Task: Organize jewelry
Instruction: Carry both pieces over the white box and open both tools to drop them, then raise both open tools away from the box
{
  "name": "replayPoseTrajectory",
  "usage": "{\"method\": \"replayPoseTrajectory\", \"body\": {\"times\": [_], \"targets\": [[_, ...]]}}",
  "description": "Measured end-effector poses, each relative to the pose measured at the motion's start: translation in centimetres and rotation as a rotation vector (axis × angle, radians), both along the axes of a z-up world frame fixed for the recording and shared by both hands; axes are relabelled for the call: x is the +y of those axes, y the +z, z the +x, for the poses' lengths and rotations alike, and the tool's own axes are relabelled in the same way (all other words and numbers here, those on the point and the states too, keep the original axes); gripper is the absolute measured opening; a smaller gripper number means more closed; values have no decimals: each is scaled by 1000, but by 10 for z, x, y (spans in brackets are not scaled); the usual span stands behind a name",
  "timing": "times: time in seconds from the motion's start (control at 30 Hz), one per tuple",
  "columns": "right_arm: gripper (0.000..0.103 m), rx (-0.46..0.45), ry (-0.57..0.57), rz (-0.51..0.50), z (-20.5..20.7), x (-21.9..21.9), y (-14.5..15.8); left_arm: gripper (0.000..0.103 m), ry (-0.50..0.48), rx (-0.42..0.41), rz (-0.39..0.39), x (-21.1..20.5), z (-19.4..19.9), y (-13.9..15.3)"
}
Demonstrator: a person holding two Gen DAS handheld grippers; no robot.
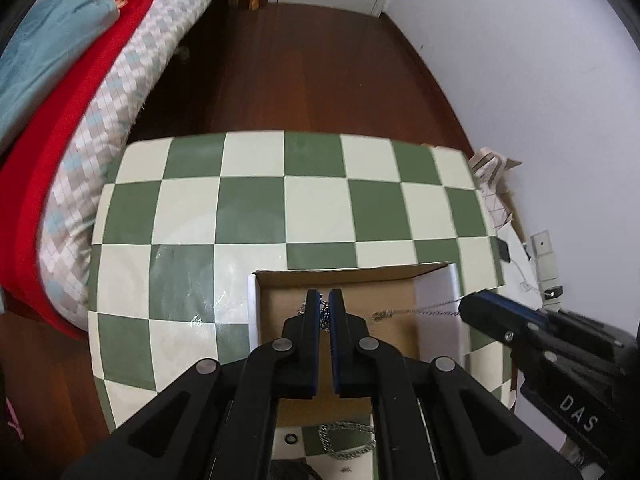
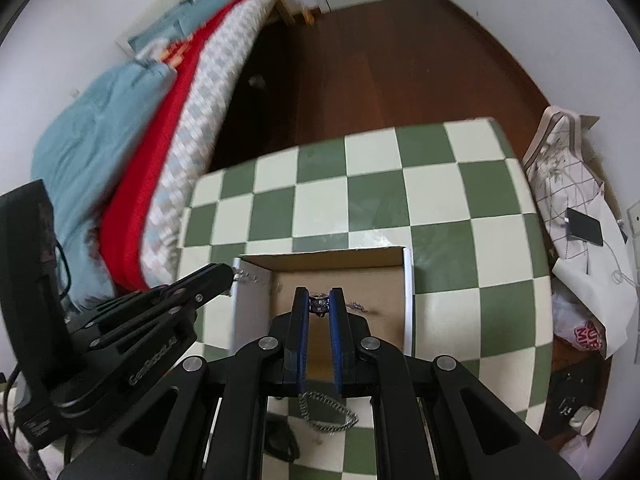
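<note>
Silver fine-link chain (image 1: 434,309) stretches taut across the open brown cardboard box (image 1: 340,274), one end at the left claw (image 1: 325,307), the other at the right claw (image 1: 466,307). Left claw: fingers nearly together, clamped on a bunched bluish-silver part of the chain, above the box floor. Right claw (image 2: 319,303): closed on a small silver knot of links, held between its blue pads (image 2: 305,312) over the box interior. Box sits on the green-and-cream checkered worktop (image 1: 248,208).

Hard to read: the clump in each grip is small and partly covered by the fingers; clasp or pendant cannot be told. Whether the chain touches the box floor is unclear.

Second piece, a heavier silver curb-link chain (image 2: 329,412), lies looped on the worktop just before the box's near edge, partly hidden under the claw linkages. Small black ring (image 1: 291,438) beside it on the worktop.
</note>
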State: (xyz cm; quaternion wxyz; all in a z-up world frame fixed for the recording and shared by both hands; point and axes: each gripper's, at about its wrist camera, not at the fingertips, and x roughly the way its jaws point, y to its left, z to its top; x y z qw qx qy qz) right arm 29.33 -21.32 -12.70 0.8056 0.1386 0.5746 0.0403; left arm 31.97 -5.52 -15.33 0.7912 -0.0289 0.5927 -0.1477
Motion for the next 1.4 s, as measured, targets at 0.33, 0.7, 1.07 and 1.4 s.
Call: {"method": "replayPoseTrajectory", "body": {"times": [0.33, 0.7, 1.07, 1.4], "targets": [[13, 130, 18, -65, 27, -4, -35, 11, 33, 52, 78, 7, 12, -12], [69, 135, -5, -176, 4, -6, -37, 103, 89, -91, 204, 30, -13, 4], [103, 114, -11, -317, -37, 7, -43, 103, 141, -144, 238, 44, -54, 11], [103, -3, -43, -327, -82, 19, -8, 103, 151, -231, 242, 53, -105, 44]]}}
